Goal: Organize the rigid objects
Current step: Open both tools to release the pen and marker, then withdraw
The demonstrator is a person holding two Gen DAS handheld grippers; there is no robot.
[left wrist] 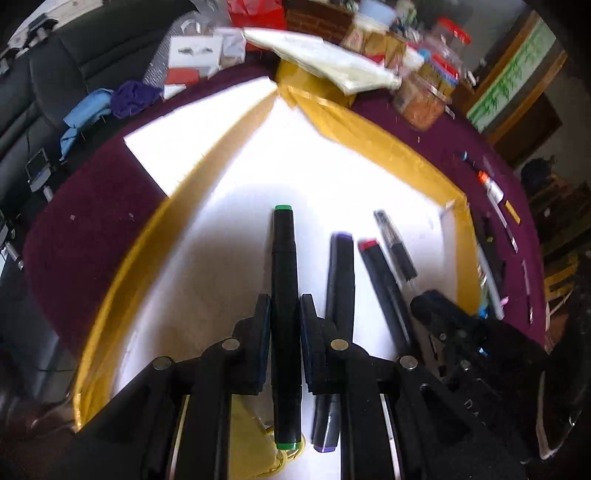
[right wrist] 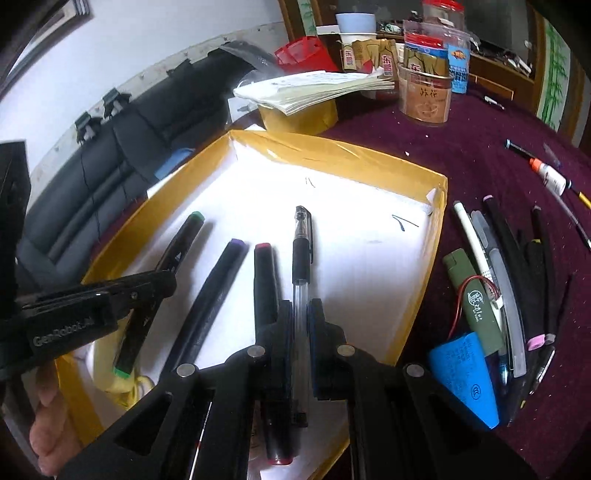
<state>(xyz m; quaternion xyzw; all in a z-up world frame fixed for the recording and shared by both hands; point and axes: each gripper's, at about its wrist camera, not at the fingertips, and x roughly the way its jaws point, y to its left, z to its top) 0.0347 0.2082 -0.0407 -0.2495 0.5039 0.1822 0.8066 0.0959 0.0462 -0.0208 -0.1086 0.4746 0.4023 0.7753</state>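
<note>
I was working in a lived-in home room, at a table (right wrist: pixel 461 147) under a maroon cloth. Behind the table stood snack jars (right wrist: pixel 424 92) with red lids, small cartons (right wrist: pixel 369 55), a cup (right wrist: pixel 355 23) and a stack of papers (right wrist: pixel 314 88). A dark padded sofa (right wrist: pixel 110 155) ran along the white wall to the table's left. A bamboo painting (left wrist: pixel 513 74) hung beyond the table to its right, on wooden panelling.

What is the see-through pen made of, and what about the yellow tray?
The see-through pen looks like clear glossy plastic: you can see through its barrel, and it has a black grip that may be rubber. The yellow tray looks like cardboard wrapped in shiny tape, since its walls crease and glint.
</note>
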